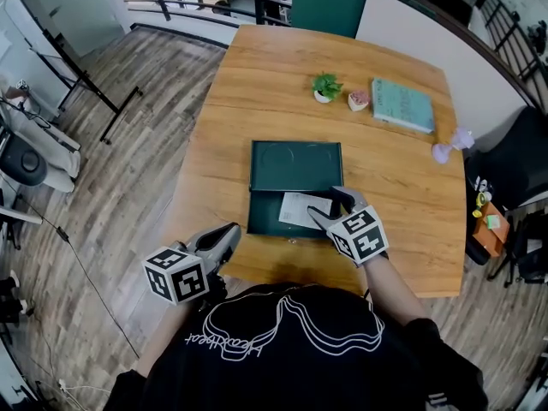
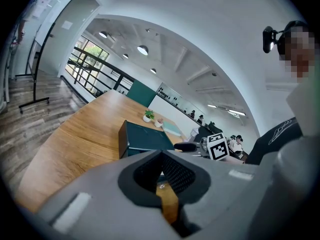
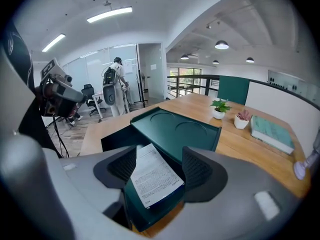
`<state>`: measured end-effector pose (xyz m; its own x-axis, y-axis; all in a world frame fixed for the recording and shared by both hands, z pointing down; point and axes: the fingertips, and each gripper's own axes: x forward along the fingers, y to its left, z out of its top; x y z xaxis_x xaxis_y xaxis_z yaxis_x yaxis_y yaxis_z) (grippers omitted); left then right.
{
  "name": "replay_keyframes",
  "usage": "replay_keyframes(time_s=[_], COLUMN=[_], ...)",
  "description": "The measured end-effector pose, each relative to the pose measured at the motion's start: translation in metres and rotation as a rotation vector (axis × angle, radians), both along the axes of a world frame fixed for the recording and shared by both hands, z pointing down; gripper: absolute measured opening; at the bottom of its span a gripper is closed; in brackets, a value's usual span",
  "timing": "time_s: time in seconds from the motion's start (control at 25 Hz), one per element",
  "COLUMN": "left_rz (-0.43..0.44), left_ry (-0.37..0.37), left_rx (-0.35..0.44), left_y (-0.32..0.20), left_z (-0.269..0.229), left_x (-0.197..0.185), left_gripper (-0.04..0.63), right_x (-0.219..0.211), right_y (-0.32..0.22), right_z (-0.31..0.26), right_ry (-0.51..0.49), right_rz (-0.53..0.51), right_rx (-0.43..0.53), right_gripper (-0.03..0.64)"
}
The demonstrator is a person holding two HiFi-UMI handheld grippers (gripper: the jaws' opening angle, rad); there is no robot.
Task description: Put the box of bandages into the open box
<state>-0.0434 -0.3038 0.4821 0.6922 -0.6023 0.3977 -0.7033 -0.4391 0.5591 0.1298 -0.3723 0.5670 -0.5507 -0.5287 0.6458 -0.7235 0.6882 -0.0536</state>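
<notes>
Right tongs (image 3: 159,166) clamped on bandage box (image 3: 152,178) | long axis along tongs | left tongs (image 2: 161,159) together

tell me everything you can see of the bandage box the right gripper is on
The box of bandages is a small flat carton that looks like cardboard. Its broad top face is white and covered in fine print too small to read, and its visible side is dark blue. It lies tilted between the jaws of the right gripper, which close on its two sides. It is held low over the base of the open dark green box. Whether it already rests on that base cannot be told.
</notes>
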Motion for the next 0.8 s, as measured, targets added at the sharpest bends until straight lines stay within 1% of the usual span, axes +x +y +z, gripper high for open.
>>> replay_keyframes(time_s=[0.16, 0.28, 0.44, 0.56, 0.64, 0.8], left_rz=[0.025, 0.052, 0.092, 0.124, 0.144, 0.183], left_ry=[0.001, 0.003, 0.011, 0.020, 0.028, 0.044], left_rx=[0.006, 0.012, 0.027, 0.041, 0.047, 0.060], left_y=[0.003, 0.010, 0.020, 0.030, 0.038, 0.051], left_z=[-0.009, -0.015, -0.025, -0.032, -0.034, -0.036], left_x=[-0.001, 0.001, 0.003, 0.007, 0.011, 0.016], left_gripper=[0.001, 0.000, 0.000, 0.002, 0.000, 0.000], right_x=[-0.003, -0.013, -0.033, -0.047, -0.054, -0.065], right_y=[0.008, 0.026, 0.056, 0.082, 0.099, 0.127], right_z=[-0.014, -0.030, -0.065, -0.097, -0.111, -0.126], right_ry=[-0.044, -0.133, -0.293, -0.432, -0.496, -0.531], right_rz=[0.027, 0.020, -0.021, -0.059, -0.080, -0.120], right_rx=[0.007, 0.003, 0.019, 0.036, 0.042, 0.058], right_gripper=[0.295, 0.280, 0.153, 0.027, 0.026, 0.025])
